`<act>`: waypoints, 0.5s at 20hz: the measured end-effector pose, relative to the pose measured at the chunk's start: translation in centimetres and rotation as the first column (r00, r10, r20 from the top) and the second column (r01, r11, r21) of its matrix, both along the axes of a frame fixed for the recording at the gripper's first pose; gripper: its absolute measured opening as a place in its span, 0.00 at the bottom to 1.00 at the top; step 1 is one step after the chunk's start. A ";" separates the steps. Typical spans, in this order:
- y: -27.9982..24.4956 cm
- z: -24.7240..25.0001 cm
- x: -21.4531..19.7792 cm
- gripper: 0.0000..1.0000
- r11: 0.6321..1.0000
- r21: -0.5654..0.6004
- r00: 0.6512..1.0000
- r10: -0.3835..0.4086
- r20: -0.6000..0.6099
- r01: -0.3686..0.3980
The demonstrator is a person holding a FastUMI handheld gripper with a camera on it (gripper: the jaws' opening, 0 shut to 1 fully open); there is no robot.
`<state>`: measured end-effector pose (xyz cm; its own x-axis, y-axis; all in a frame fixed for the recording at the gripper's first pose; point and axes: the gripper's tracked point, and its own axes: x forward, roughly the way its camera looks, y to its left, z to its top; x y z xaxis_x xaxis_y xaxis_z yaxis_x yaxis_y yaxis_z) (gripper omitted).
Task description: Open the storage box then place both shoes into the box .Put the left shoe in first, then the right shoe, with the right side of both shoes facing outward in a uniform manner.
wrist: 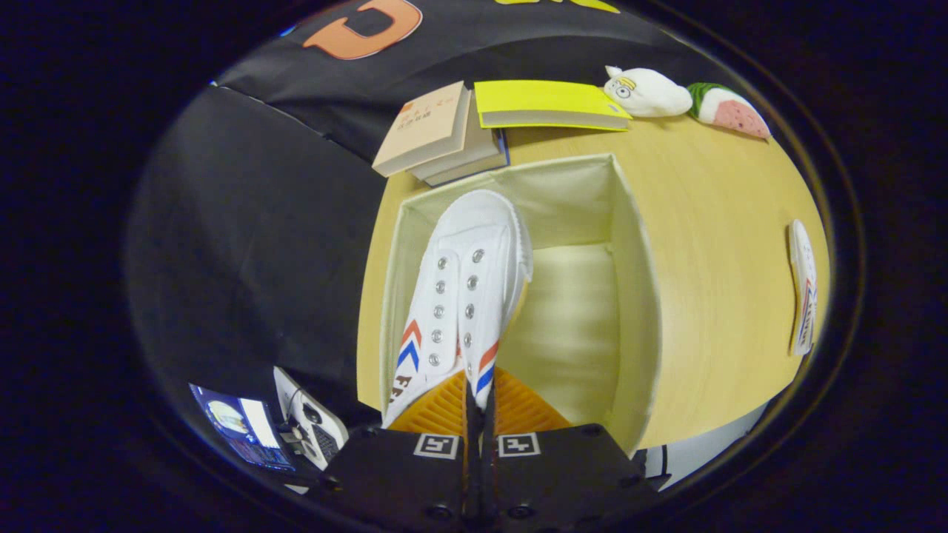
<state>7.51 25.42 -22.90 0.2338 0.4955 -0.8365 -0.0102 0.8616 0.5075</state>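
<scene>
Tabletop (711, 281): tongs (478, 414) clamp shoe (466, 289) over box (637, 296).

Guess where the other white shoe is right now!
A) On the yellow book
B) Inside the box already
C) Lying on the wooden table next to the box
C: the second white canvas shoe lies on the wooden table beside the open white fabric box, while the tongs hold the first white sneaker over it.
</scene>
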 end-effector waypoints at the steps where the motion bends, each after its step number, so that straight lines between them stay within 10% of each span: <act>1: 0.4 -0.7 0.1 0.05 1.000 -0.008 1.000 -0.002 -0.010 0.001; 7: 2.0 -3.4 0.4 0.06 0.997 -0.065 0.999 0.035 -0.031 -0.037; 10: 2.7 -2.3 0.5 0.42 0.999 -0.025 0.999 0.034 0.007 -0.034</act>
<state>8.04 28.13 -25.19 0.2231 0.4826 -0.8469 -0.0428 0.8729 0.4861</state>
